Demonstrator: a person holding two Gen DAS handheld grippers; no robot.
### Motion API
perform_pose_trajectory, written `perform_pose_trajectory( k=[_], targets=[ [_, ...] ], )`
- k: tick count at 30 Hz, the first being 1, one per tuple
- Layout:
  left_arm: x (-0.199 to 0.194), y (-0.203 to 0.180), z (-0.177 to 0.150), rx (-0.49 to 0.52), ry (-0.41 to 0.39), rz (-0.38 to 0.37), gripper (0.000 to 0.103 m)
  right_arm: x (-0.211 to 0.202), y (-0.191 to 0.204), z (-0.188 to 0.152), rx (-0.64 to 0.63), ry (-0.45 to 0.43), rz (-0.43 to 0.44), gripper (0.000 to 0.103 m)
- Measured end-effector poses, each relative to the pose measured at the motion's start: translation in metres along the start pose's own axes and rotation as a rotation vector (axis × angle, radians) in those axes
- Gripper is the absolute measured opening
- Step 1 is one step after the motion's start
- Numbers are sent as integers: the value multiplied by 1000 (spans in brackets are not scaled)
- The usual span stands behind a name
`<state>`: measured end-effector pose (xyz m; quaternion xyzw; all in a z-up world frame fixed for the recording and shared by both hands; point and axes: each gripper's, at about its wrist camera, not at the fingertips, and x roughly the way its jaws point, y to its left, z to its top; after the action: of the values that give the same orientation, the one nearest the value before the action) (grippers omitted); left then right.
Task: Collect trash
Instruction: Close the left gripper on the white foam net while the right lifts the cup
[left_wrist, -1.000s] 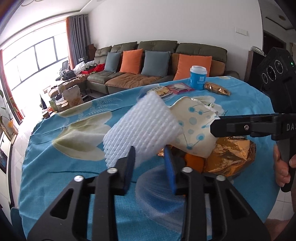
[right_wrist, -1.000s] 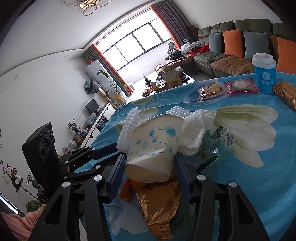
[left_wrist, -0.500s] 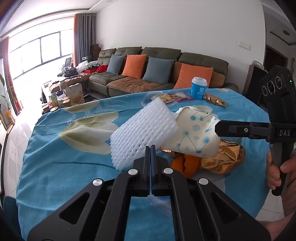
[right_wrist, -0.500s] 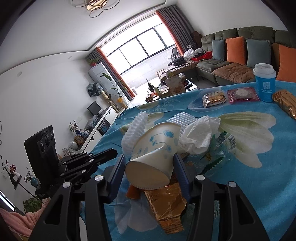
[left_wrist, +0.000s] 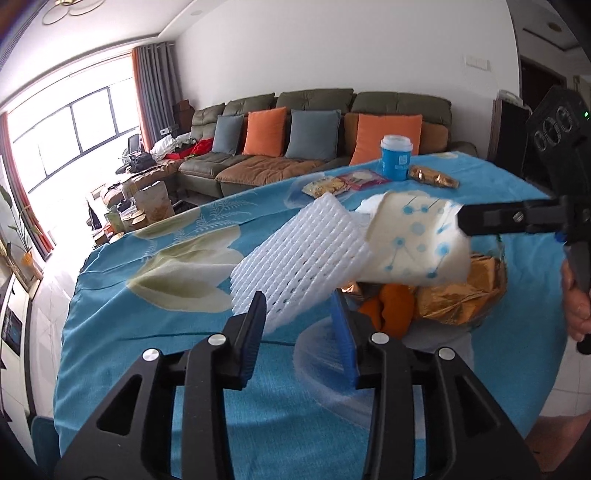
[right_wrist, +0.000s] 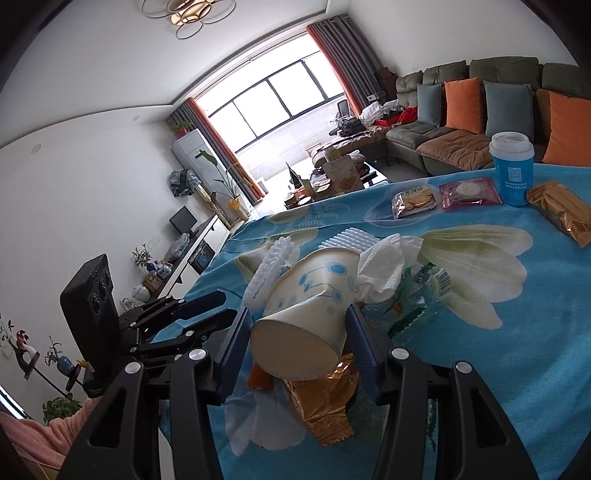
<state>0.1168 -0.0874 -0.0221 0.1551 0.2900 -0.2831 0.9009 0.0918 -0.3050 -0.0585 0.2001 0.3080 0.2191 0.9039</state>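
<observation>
My right gripper (right_wrist: 297, 341) is shut on a white paper cup with blue dots (right_wrist: 306, 306), held tilted above the table; the cup also shows in the left wrist view (left_wrist: 417, 243). A white foam net sleeve (left_wrist: 299, 258) sticks out of the cup's mouth. My left gripper (left_wrist: 299, 321) is open, its pads either side of the sleeve's lower end. Below the cup lie a gold foil wrapper (right_wrist: 321, 402), orange peel (left_wrist: 391, 310), a crumpled tissue (right_wrist: 384, 266) and a clear plastic wrapper (right_wrist: 417, 299).
The table has a blue flowered cloth (left_wrist: 147, 332). At its far side stand a blue lidded cup (right_wrist: 511, 166), two biscuit packets (right_wrist: 412, 197) and a gold snack bag (right_wrist: 561, 210). A sofa with cushions (left_wrist: 314, 136) is behind. The table edge is near on the right.
My left gripper was open, shut half a second ago, and is open again around the foam sleeve. The right gripper has lifted the cup and tilted it more.
</observation>
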Motion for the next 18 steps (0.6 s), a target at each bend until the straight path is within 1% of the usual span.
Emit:
perform_pose_trajectory(
  k=[2,5,7,8,9,10,12,18],
  targets=[
    [8,-3,2,19,27,3,37,-1,-4,-1,12,2,-2,51],
    [15,-8,5,65,43,18,45,1,-7,-3,17,7,2,51],
    [23,-11,6,89,72,37,45,3,-7,-4,21,11,8,51],
    [28,-11,7,92,90,39,41,4,-6,-4,21,12,10,51],
    [33,-10,7,87,110,36,28,5,-6,-4,20,14,12,51],
    [37,-8,7,79,124,28,25,6,-5,-5,19,14,13,51],
    [38,-3,8,54,124,23,13,5,-4,-5,18,12,15,51],
    [19,9,5,-15,63,31,11,3,-2,-3,24,-3,35,50]
  ],
)
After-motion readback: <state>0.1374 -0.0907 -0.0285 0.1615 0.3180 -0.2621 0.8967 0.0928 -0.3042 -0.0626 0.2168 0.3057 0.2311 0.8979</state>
